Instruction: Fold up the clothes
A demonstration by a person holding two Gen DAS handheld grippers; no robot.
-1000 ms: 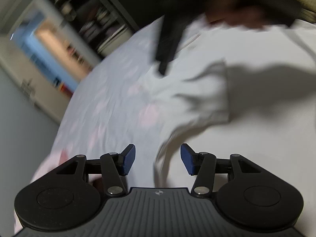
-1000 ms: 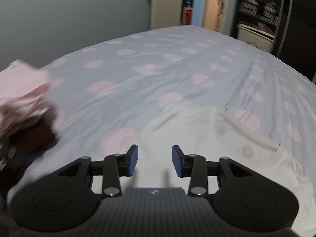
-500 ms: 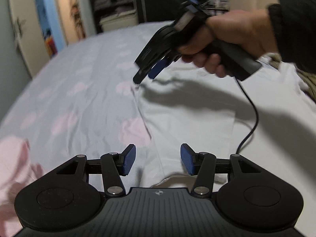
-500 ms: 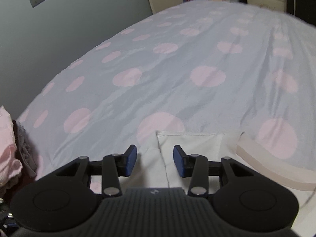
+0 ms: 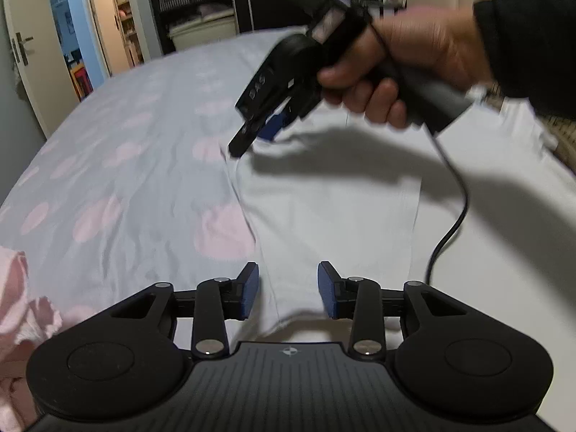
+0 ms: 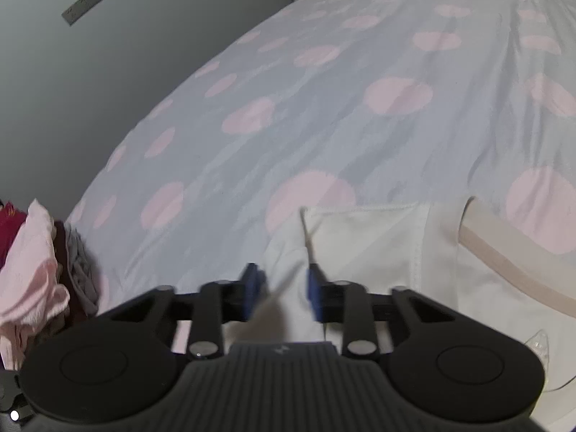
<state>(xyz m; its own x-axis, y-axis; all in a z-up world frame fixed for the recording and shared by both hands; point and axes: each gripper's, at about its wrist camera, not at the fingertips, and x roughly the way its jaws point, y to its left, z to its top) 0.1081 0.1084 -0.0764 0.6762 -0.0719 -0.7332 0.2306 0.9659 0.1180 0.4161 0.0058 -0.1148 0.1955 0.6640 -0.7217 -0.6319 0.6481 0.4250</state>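
- White shirt [image 5: 334, 216] lies flat on the bed [image 5: 136, 165], which has a pale blue cover with pink dots. In the left wrist view the shirt takes the right half of the cover; its left edge runs up the middle of the picture.
- Left gripper [image 5: 288, 293]: jaws have just been closing and stand partly spread. The shirt's lower left edge lies between the blue pads [image 5: 248, 293], but there is a gap on both sides and no pinch.
- Right gripper [image 6: 284, 293]: jaws have just been closing and are narrower than the left. A raised fold of white cloth sits between the pads [image 6: 313, 291]. They are motion-blurred, so I cannot tell whether they press on it.
- In the left wrist view the right gripper [image 5: 252, 133] points down at the shirt's far left corner, tips at or just above the cloth. The person's hand [image 5: 406, 61], in a dark sleeve, holds its grip, and a black cable [image 5: 450, 223] hangs from it over the shirt.
- In the right wrist view the sleeve hem [image 6: 363, 210] lies just ahead of the pads, with the beige collar band [image 6: 504, 255] to the right.
- A pile of clothes [image 6: 39, 270] in pink, dark red and grey sits at the bed's left edge, well apart from the shirt.
- Behind the bed are an open door [image 5: 21, 54] and dark shelves [image 5: 194, 0].
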